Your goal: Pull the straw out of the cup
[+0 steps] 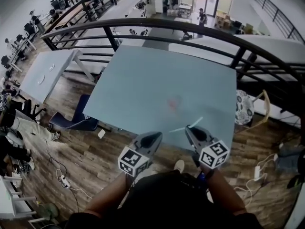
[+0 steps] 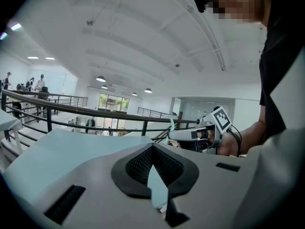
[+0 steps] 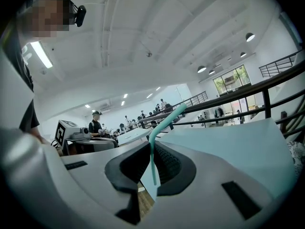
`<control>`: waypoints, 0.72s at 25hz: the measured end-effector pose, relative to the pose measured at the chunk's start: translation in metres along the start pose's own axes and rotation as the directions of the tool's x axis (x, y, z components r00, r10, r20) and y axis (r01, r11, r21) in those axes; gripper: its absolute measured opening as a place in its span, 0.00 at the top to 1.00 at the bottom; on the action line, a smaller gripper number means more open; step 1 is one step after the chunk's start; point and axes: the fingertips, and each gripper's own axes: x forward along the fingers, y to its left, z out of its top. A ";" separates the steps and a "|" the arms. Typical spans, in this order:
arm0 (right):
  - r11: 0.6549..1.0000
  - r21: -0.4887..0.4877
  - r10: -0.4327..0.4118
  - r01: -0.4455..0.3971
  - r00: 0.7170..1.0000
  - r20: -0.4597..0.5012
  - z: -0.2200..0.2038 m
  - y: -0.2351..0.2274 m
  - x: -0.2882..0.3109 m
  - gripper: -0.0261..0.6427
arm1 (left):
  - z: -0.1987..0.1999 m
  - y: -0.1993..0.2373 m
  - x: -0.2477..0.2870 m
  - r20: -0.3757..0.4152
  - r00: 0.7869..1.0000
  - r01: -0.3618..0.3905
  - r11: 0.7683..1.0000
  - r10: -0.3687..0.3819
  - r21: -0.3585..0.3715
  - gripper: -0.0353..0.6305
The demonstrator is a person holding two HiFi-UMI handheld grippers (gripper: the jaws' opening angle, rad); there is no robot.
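The straw is clear of any cup: the right gripper pinches it below its bend, over the near edge of the table, with the bent end pointing across the table top. No cup shows in any view, so the pull looks done. The left gripper, also at the table's near edge, has its jaws pressed together on nothing. What seems left is setting the straw down.
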 end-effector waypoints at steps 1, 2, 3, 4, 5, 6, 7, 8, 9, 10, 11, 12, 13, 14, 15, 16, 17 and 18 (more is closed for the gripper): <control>1.000 -0.001 -0.007 0.007 1.000 0.003 0.000 0.005 0.000 0.91 | 0.000 0.000 -0.005 0.002 1.000 0.008 1.000 -0.008 0.006 0.93; 1.000 -0.004 -0.014 0.014 1.000 0.005 -0.001 0.010 -0.001 0.91 | 0.000 0.000 -0.009 0.006 1.000 0.017 1.000 -0.017 0.010 0.93; 1.000 -0.008 -0.019 0.019 1.000 0.006 -0.003 0.015 -0.002 0.91 | -0.001 -0.001 -0.015 0.008 1.000 0.026 1.000 -0.026 0.009 0.93; 1.000 -0.012 -0.023 0.023 1.000 0.006 -0.004 0.021 -0.003 0.91 | -0.004 -0.002 -0.020 0.006 0.999 0.035 0.999 -0.035 0.006 0.93; 0.999 -0.016 -0.028 0.028 1.000 0.009 -0.005 0.027 -0.005 0.91 | -0.007 -0.004 -0.025 0.006 0.999 0.044 0.999 -0.044 0.004 0.93; 0.999 -0.020 -0.034 0.034 0.999 0.013 -0.005 0.033 -0.007 0.91 | -0.009 -0.005 -0.031 0.009 0.999 0.051 0.999 -0.052 0.007 0.93; 0.999 -0.023 -0.040 0.041 0.999 0.018 -0.005 0.038 -0.009 0.91 | -0.009 -0.007 -0.036 0.014 0.998 0.057 0.998 -0.057 0.014 0.93; 0.999 -0.026 -0.046 0.047 0.999 0.023 -0.006 0.044 -0.011 0.91 | -0.008 -0.009 -0.042 0.020 0.998 0.062 0.998 -0.062 0.023 0.93; 0.998 -0.027 -0.051 0.052 0.998 0.026 -0.008 0.049 -0.013 0.91 | -0.008 -0.011 -0.048 0.025 0.997 0.067 0.997 -0.068 0.035 0.93; 0.998 -0.027 -0.056 0.057 0.998 0.029 -0.010 0.054 -0.015 0.91 | -0.008 -0.014 -0.054 0.026 0.997 0.074 0.996 -0.075 0.046 0.93; 0.998 -0.027 -0.062 0.063 0.998 0.029 -0.013 0.059 -0.017 0.91 | -0.010 -0.016 -0.060 0.026 0.996 0.081 0.995 -0.083 0.052 0.93; 0.997 -0.026 -0.069 0.069 0.997 0.028 -0.016 0.065 -0.019 0.91 | -0.011 -0.017 -0.065 0.025 0.996 0.088 0.995 -0.089 0.053 0.93; 0.997 -0.026 -0.075 0.075 0.997 0.028 -0.019 0.070 -0.020 0.91 | -0.014 -0.017 -0.070 0.025 0.995 0.094 0.994 -0.095 0.052 0.93; 0.996 -0.025 -0.080 0.080 0.996 0.028 -0.022 0.076 -0.021 0.91 | -0.017 -0.018 -0.075 0.023 0.995 0.100 0.994 -0.101 0.048 0.93; 0.996 -0.024 -0.084 0.085 0.996 0.029 -0.025 0.083 -0.022 0.91 | -0.021 -0.019 -0.080 0.021 0.994 0.106 0.993 -0.107 0.044 0.93; 0.996 -0.022 -0.089 0.089 0.996 0.030 -0.027 0.089 -0.024 0.91 | -0.024 -0.021 -0.084 0.019 0.993 0.112 0.993 -0.113 0.041 0.93; 0.995 -0.021 -0.092 0.093 0.995 0.031 -0.029 0.095 -0.026 0.91 | -0.027 -0.022 -0.087 0.019 0.993 0.117 0.992 -0.118 0.039 0.93; 0.995 -0.020 -0.094 0.095 0.995 0.032 -0.031 0.100 -0.028 0.91 | -0.029 -0.025 -0.090 0.020 0.992 0.122 0.992 -0.123 0.038 0.93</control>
